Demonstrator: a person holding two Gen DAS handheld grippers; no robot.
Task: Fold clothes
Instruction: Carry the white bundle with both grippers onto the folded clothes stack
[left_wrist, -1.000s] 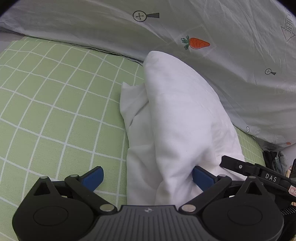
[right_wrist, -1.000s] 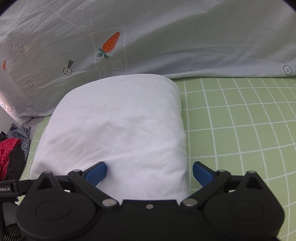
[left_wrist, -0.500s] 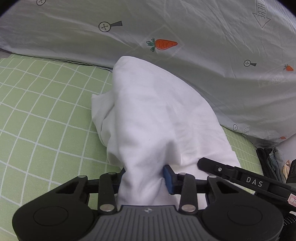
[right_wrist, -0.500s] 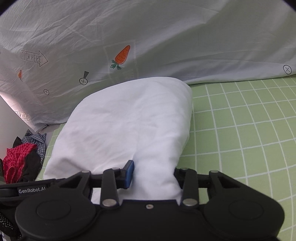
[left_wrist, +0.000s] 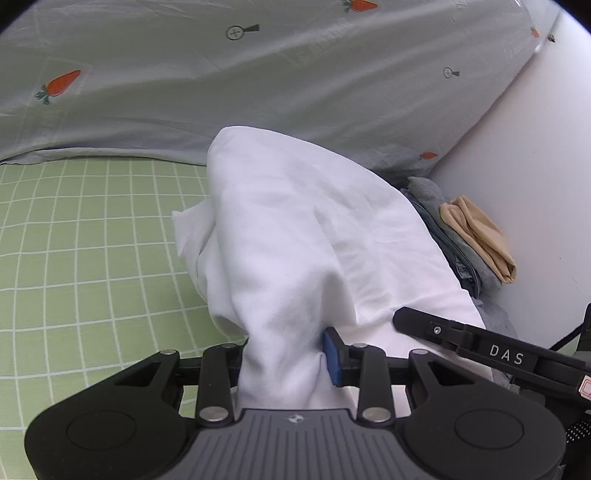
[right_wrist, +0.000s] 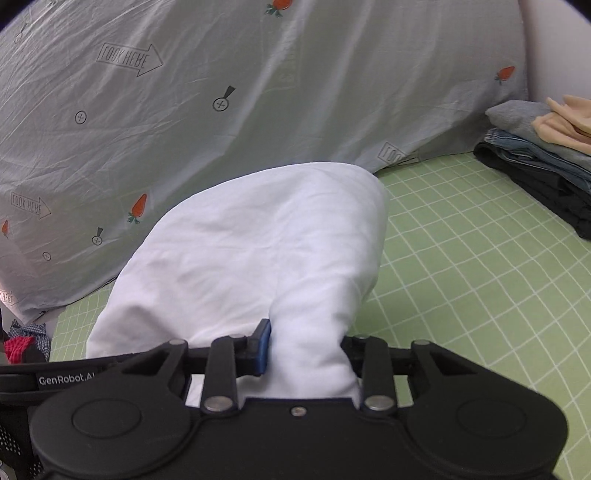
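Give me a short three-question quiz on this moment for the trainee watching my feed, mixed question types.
1. True or false: the left hand-held gripper is shut on the folded white cotton garment.
2. Multiple choice: what lies on top of the stack of folded clothes by the wall? A) a red checked shirt B) a beige folded piece C) a green towel
3. Fill in: the right hand-held gripper grips the white garment above a light green bedsheet with a white ____ pattern.

Key: 1 true; 2 B; 3 grid.
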